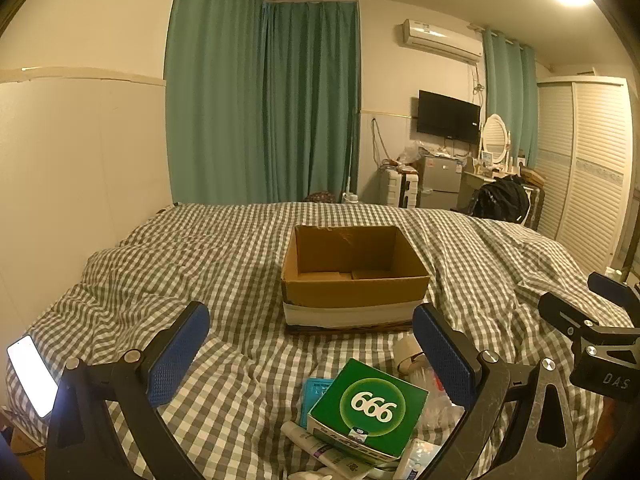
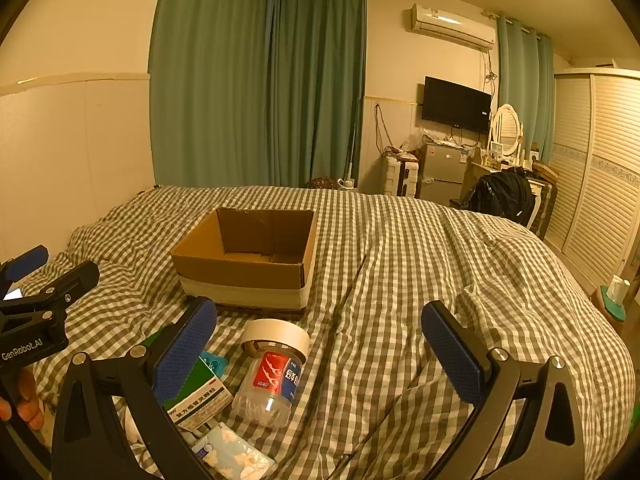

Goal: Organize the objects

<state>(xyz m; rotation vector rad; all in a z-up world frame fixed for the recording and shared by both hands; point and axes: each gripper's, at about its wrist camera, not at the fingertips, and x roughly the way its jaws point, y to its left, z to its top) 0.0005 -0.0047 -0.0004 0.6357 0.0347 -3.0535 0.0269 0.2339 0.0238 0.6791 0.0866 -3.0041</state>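
Jaws: your left gripper [image 1: 312, 354] stands wide open with nothing between its blue pads, and your right gripper [image 2: 320, 354] is likewise spread wide and holds nothing. Both hang above the checked bedcover [image 2: 440, 264].

Left wrist view: the green box marked 666 [image 1: 368, 408] lies at 6 o'clock, low between the fingers, resting partly on a white tube [image 1: 320, 450]. A teal packet [image 1: 314, 390] shows just beside it at 9 o'clock of the box. The open cardboard box [image 1: 352, 276] sits at 12 o'clock, well apart from the pile, upright on the cover. A lit phone [image 1: 32, 374] lies at 8 o'clock near the bed edge.

Right wrist view: a clear plastic jar [image 2: 272, 384] lies on its side at 6 o'clock, its mouth touching a roll of tape [image 2: 276, 334]. A patterned pouch [image 2: 232, 456] lies at 7 o'clock. Your hand [image 2: 22, 400] grips the left handle at 8 o'clock
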